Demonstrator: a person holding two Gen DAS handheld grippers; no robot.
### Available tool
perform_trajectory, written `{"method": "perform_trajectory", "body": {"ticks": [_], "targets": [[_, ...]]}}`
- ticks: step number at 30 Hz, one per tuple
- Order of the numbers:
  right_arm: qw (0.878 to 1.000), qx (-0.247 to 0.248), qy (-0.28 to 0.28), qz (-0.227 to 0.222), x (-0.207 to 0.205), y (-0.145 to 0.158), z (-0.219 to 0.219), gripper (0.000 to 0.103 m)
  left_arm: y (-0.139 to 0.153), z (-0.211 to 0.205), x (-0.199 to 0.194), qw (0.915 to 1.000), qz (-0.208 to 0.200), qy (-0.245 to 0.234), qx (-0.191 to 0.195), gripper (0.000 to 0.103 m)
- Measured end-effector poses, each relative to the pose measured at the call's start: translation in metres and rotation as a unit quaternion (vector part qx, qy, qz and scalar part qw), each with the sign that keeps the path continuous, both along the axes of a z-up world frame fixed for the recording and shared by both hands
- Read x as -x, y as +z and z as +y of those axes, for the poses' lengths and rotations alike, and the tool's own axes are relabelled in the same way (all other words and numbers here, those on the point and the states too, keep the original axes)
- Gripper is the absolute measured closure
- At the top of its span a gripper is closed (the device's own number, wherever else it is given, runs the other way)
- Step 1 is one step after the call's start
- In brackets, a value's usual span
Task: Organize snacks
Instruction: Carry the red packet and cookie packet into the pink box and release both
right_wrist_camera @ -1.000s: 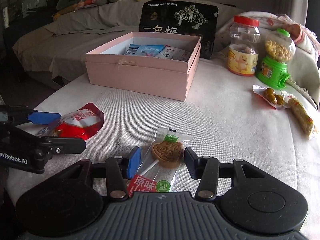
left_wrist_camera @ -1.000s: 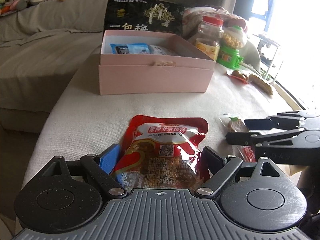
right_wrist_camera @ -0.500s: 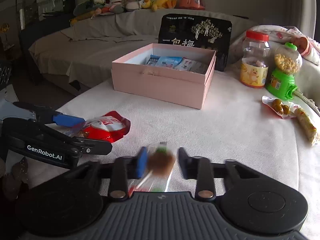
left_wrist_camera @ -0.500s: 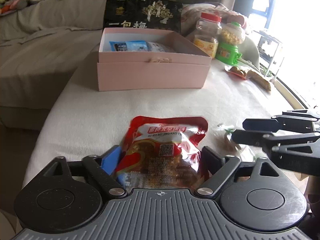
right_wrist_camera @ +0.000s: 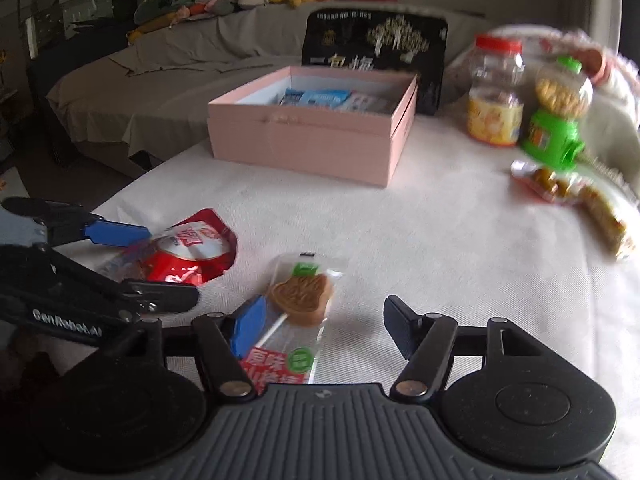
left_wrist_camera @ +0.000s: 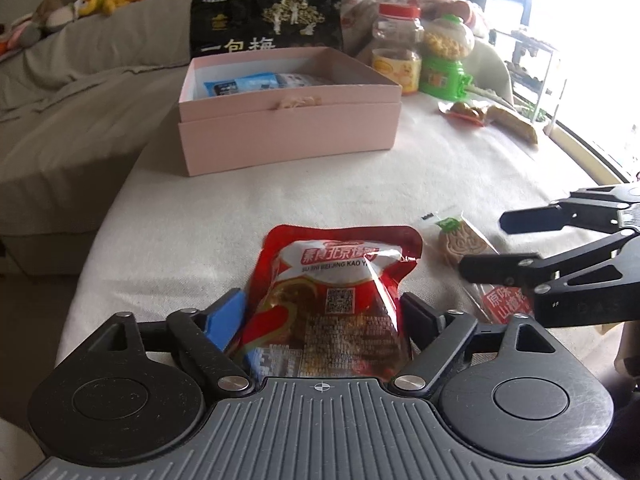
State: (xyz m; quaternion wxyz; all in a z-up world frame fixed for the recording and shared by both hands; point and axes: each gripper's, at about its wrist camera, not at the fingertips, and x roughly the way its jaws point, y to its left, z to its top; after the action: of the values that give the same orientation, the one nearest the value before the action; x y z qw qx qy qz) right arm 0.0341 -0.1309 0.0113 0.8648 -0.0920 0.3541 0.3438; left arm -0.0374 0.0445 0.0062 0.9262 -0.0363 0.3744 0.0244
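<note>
A red snack pouch [left_wrist_camera: 332, 292] lies on the white tablecloth between the fingers of my left gripper [left_wrist_camera: 320, 304]. Those jaws are opening and stand wide beside its edges; its top is creased. A cookie lollipop packet [right_wrist_camera: 300, 296] lies flat between the fingers of my right gripper [right_wrist_camera: 325, 308]. These jaws are opening too: the blue pad is next to the packet, the other pad well clear. The open pink box [left_wrist_camera: 288, 136] with blue-white packets stands further back. Each view also shows the other gripper: the right gripper [left_wrist_camera: 484, 244] and the left gripper [right_wrist_camera: 172, 264].
Behind the box leans a black snack bag [left_wrist_camera: 268, 20]. To its right stand a red-lidded jar [left_wrist_camera: 398, 52] and a green candy dispenser [left_wrist_camera: 446, 64], with loose snack packets [left_wrist_camera: 492, 116] in front. The table edge drops off left toward a covered sofa [left_wrist_camera: 60, 100].
Half a second ago my right gripper was shut on the lollipop packet; now it has opened and the packet lies on the cloth. My left jaws narrowed on the red pouch, then widened again.
</note>
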Motion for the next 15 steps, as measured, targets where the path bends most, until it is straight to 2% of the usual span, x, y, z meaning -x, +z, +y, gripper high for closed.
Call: {"method": "perform_trajectory", "body": {"ticks": [5,9,12,15], "targets": [[1.0,0.007,0.003,-0.012,0.002,-0.004,0.01,0.035,-0.002,0.003,0.002,0.9999,-0.008,-0.002,0.014,0.009],[0.999,0.019,0.015,-0.038,0.008,-0.007,0.013,0.04,-0.005,-0.001,0.006,0.9998,-0.014,-0.012,-0.003,0.009],[0.999,0.016,0.024,-0.04,0.011,-0.004,0.013,0.058,-0.005,-0.002,0.007,0.9996,-0.019,-0.018,-0.011,0.01],[0.999,0.018,0.022,-0.04,0.011,-0.001,0.011,0.064,-0.003,0.0,0.01,0.9996,-0.024,-0.009,-0.009,0.019]]}}
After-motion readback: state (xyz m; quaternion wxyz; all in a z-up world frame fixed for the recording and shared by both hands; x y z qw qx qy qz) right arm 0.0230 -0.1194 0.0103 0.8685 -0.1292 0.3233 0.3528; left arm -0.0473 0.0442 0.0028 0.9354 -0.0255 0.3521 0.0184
